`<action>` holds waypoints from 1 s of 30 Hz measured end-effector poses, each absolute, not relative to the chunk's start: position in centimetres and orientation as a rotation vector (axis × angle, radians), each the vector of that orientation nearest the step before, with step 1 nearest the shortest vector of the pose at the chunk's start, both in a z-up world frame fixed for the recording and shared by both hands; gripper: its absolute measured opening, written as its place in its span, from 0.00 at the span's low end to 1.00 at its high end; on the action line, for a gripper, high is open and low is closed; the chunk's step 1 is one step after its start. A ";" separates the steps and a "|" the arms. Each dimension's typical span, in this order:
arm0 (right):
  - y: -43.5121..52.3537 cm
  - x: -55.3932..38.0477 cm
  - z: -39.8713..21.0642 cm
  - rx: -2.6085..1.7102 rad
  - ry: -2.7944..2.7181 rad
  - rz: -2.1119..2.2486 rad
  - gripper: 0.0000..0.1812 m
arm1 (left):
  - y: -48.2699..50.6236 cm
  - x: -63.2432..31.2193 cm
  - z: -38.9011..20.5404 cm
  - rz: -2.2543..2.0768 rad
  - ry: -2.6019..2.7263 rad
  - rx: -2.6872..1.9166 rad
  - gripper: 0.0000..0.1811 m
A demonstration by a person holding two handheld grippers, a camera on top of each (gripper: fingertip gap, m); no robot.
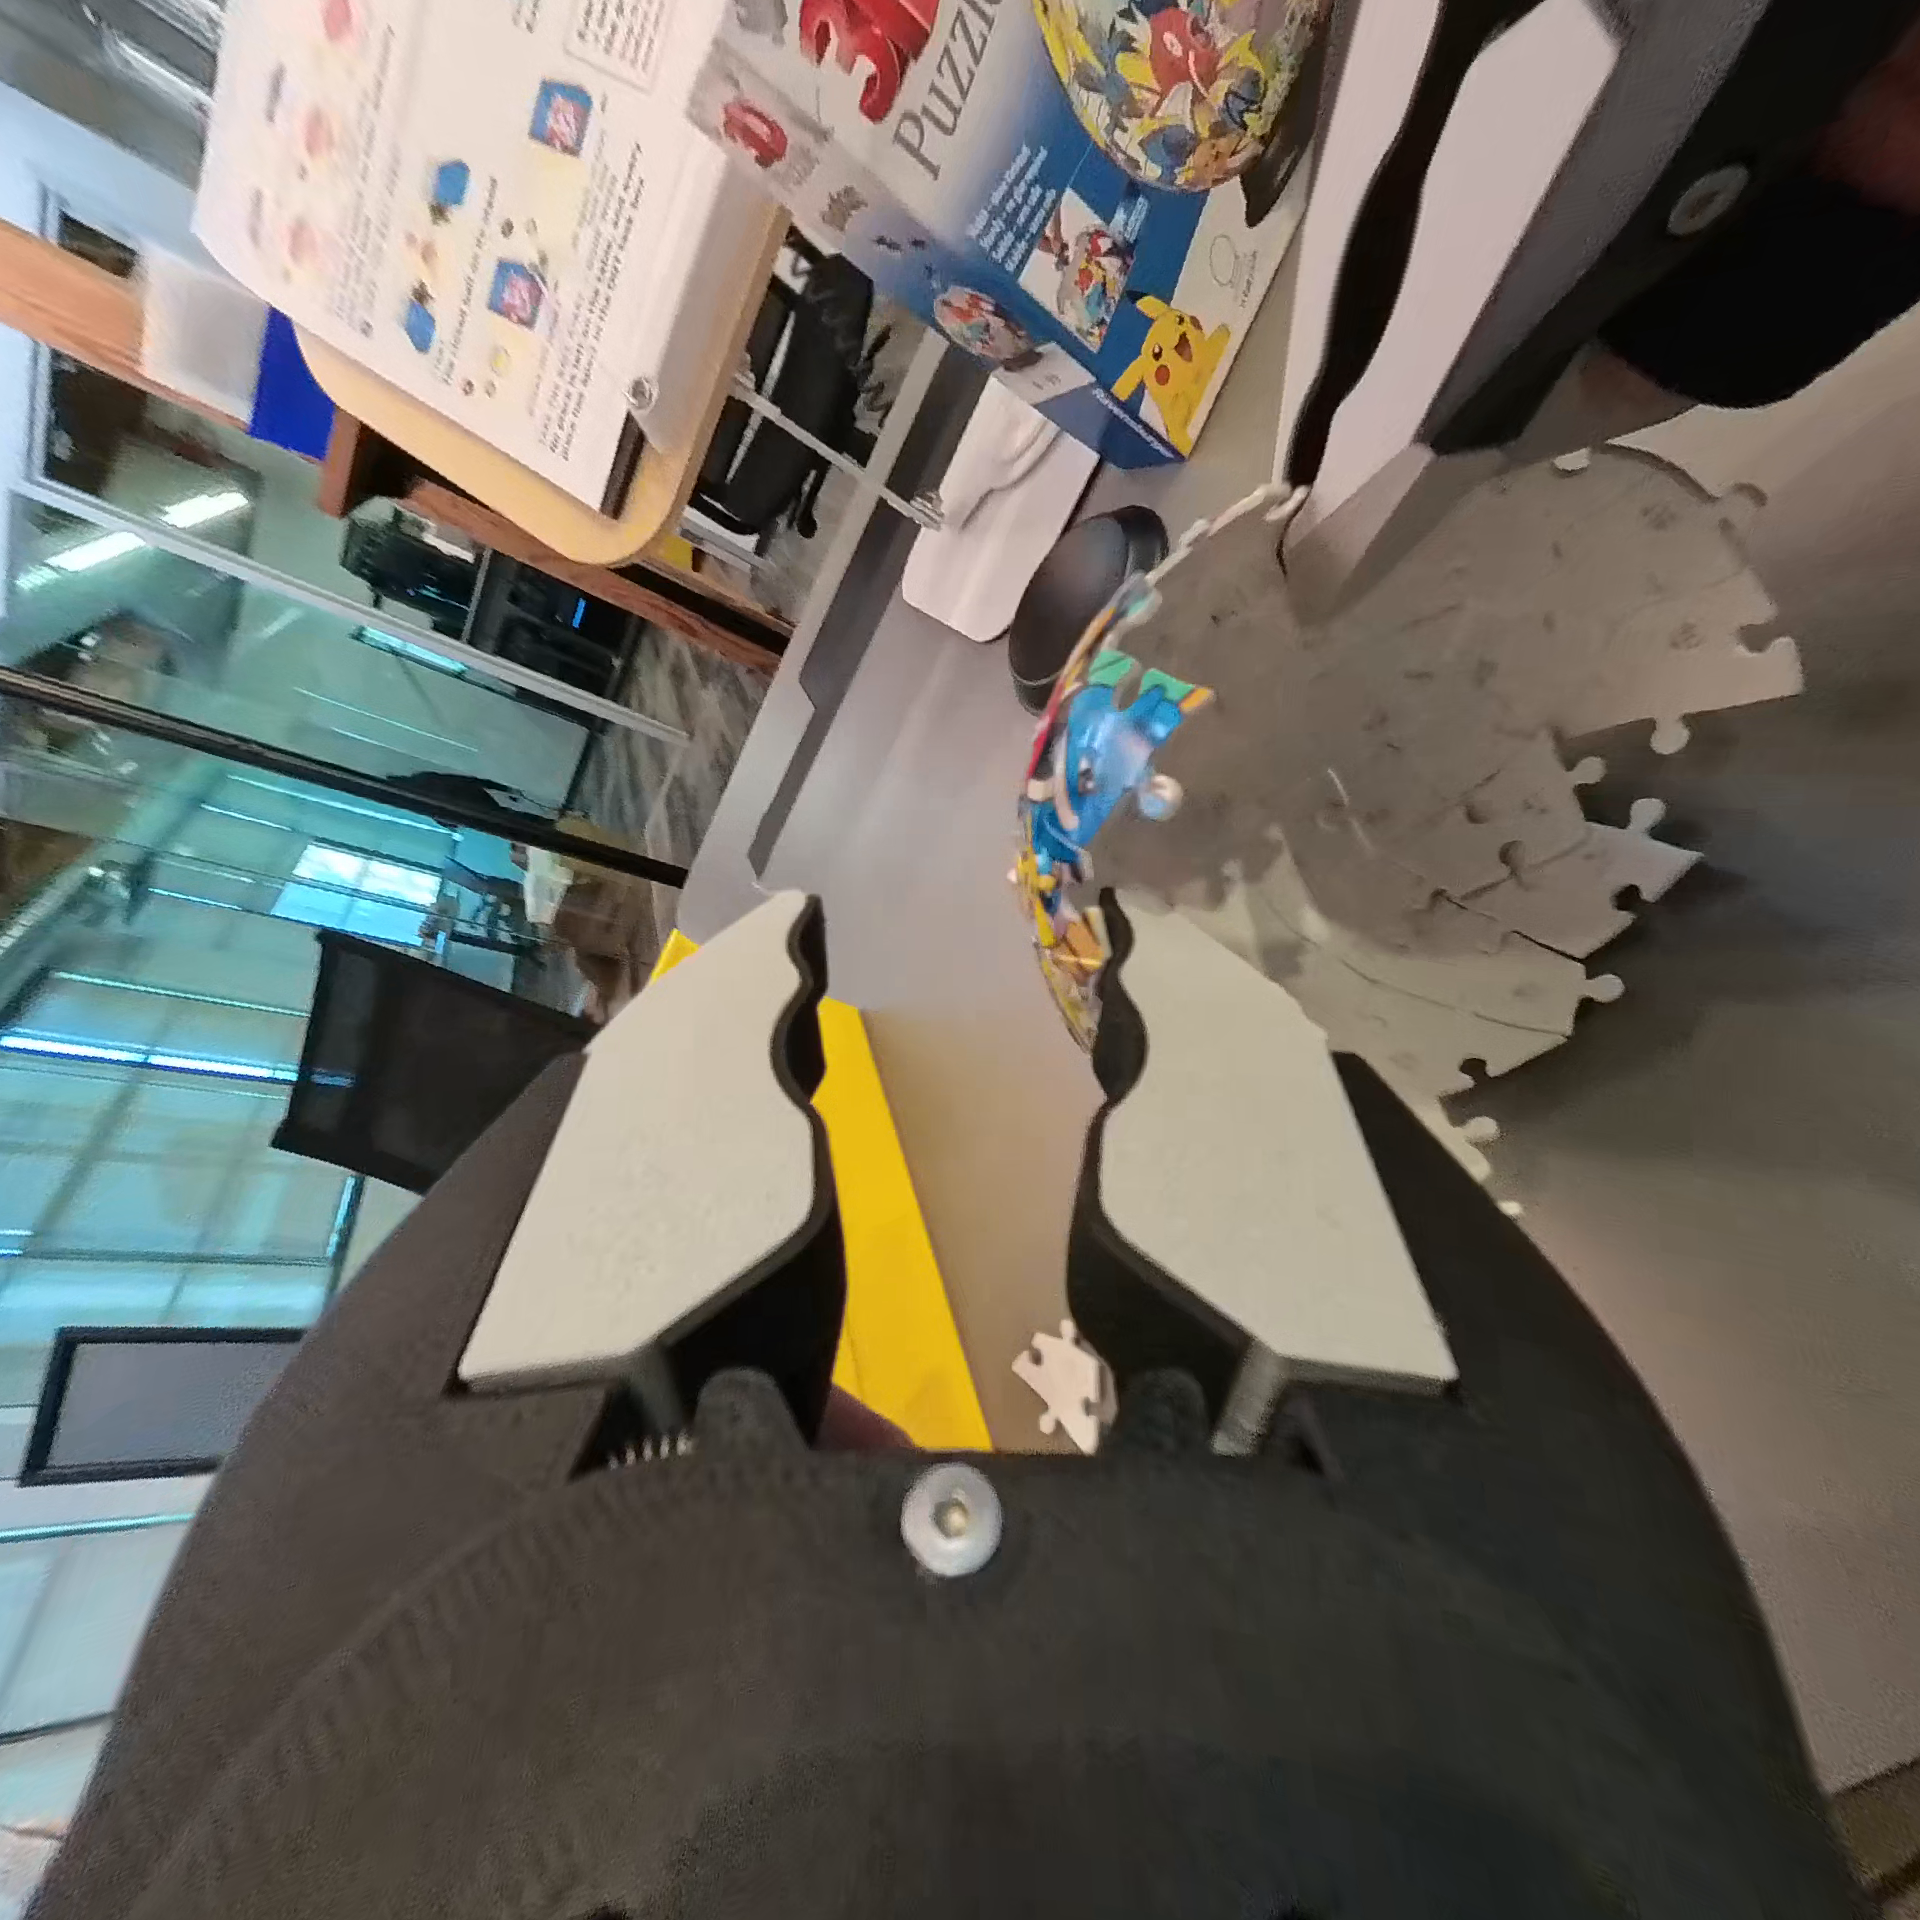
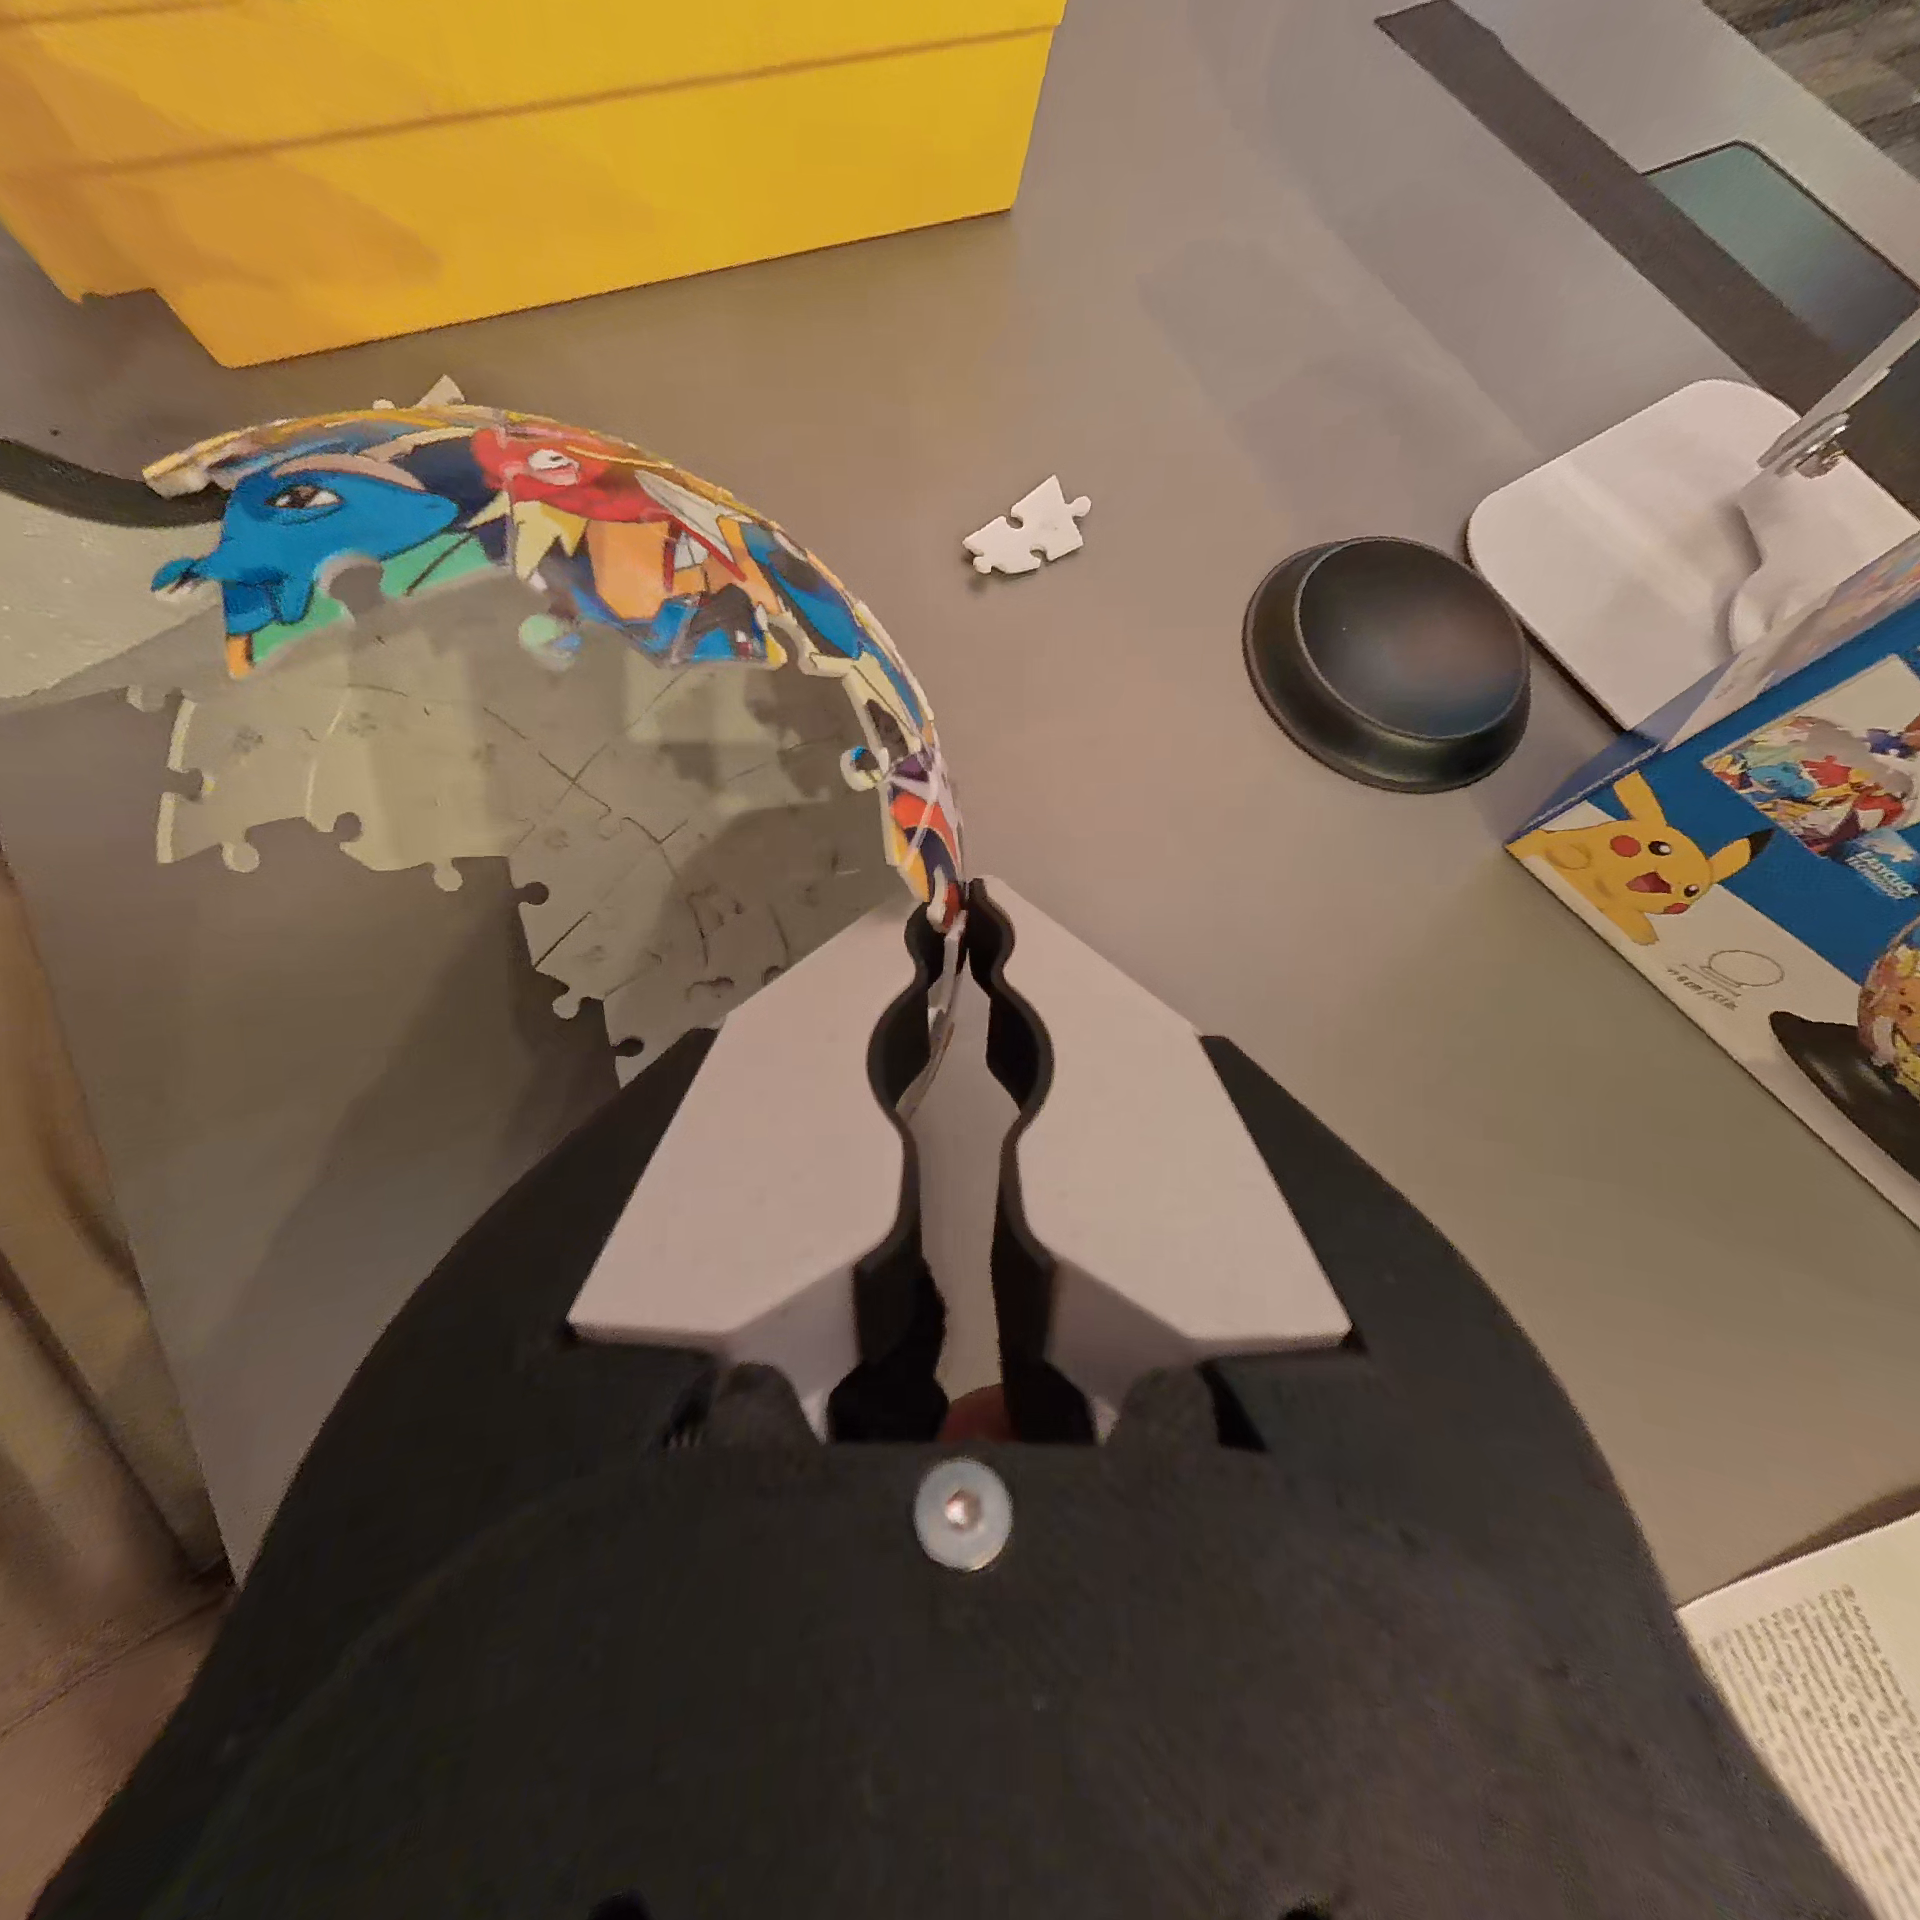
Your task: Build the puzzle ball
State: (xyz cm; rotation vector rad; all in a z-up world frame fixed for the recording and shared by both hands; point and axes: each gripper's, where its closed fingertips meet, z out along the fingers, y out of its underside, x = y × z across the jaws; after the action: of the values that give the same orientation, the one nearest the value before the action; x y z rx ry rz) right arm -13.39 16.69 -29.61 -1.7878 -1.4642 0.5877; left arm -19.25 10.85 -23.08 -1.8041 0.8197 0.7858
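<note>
- the yellow box (image 2: 582, 177) runs off the top and left edge in the right wrist view, so no idea how big it really is
- puzzle box (image 2: 1766, 862) is chopped by the right edge, only 1 corner of it shows
- printed sheet (image 2: 1829, 1745) at bottom right is cut off too
- rim of the partly built puzzle ball (image 2: 623, 582) vanishes between the right gripper (image 2: 961, 914) fingers
- left wrist view: background room is all smeared, and the loose piece (image 1: 1070, 1387) is half tucked behind a finger (image 1: 1236, 1174)
</note>
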 end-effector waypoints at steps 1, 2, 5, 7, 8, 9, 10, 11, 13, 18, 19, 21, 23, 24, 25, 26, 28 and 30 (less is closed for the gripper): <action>16.8 -13.4 -29.6 -1.786 -1.455 0.589 0.00 | 10.8 -19.3 -23.2 0.768 0.812 -1.820 0.27; 16.8 -13.5 -29.5 -1.782 -1.454 0.586 0.00 | 10.8 -19.2 -23.4 0.750 0.812 -1.836 0.27; 16.8 -13.6 -29.4 -1.769 -1.442 0.587 0.00 | 10.6 -19.1 -23.7 0.694 0.789 -1.878 0.27; 16.8 -13.6 -29.3 -1.760 -1.430 0.584 0.00 | 10.4 -19.1 -24.4 0.624 0.761 -1.927 0.24; 16.9 -13.6 -29.3 -1.759 -1.426 0.582 0.00 | 10.3 -19.0 -24.8 0.582 0.744 -1.954 0.23; 17.0 -13.6 -29.3 -1.758 -1.416 0.580 0.00 | 10.2 -19.0 -25.1 0.556 0.740 -1.976 0.26; 17.0 -13.5 -29.2 -1.758 -1.408 0.582 0.00 | 10.1 -18.9 -25.6 0.548 0.746 -1.997 0.26; 17.0 -13.6 -29.2 -1.756 -1.403 0.588 0.00 | 10.1 -18.9 -25.8 0.544 0.747 -1.999 0.24; 17.2 -13.6 -29.1 -1.744 -1.394 0.574 0.01 | 10.4 -19.0 -25.7 0.550 0.735 -1.990 0.21; 17.7 -13.5 -29.0 -1.754 -1.351 0.581 0.01 | 11.1 -19.7 -25.9 0.599 0.717 -1.950 0.13; 17.8 -13.5 -29.0 -1.755 -1.342 0.584 0.01 | 11.2 -19.8 -26.0 0.600 0.706 -1.950 0.12; 18.0 -13.6 -28.9 -1.758 -1.316 0.596 0.01 | 11.4 -19.9 -25.9 0.618 0.704 -1.921 0.11; 18.2 -13.6 -28.9 -1.770 -1.290 0.619 0.02 | 11.5 -19.9 -25.8 0.633 0.699 -1.903 0.14; 18.4 -13.6 -28.8 -1.772 -1.277 0.626 0.01 | 11.5 -19.8 -25.5 0.624 0.691 -1.890 0.17; 18.5 -13.6 -28.8 -1.773 -1.270 0.628 0.01 | 11.5 -19.7 -25.4 0.614 0.684 -1.885 0.19; 18.6 -13.7 -28.8 -1.775 -1.263 0.633 0.01 | 11.4 -19.7 -25.5 0.601 0.682 -1.891 0.21; 18.6 -13.7 -28.8 -1.773 -1.252 0.646 0.00 | 11.2 -19.6 -25.6 0.570 0.668 -1.906 0.25; 18.8 -13.7 -28.8 -1.774 -1.246 0.643 0.00 | 10.9 -19.4 -26.3 0.524 0.662 -1.947 0.33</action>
State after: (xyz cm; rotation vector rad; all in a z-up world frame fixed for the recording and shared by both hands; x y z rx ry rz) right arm -13.69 18.77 -28.80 -1.7745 -1.2463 0.6430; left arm -19.43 10.85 -26.26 -1.9470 0.6619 0.5237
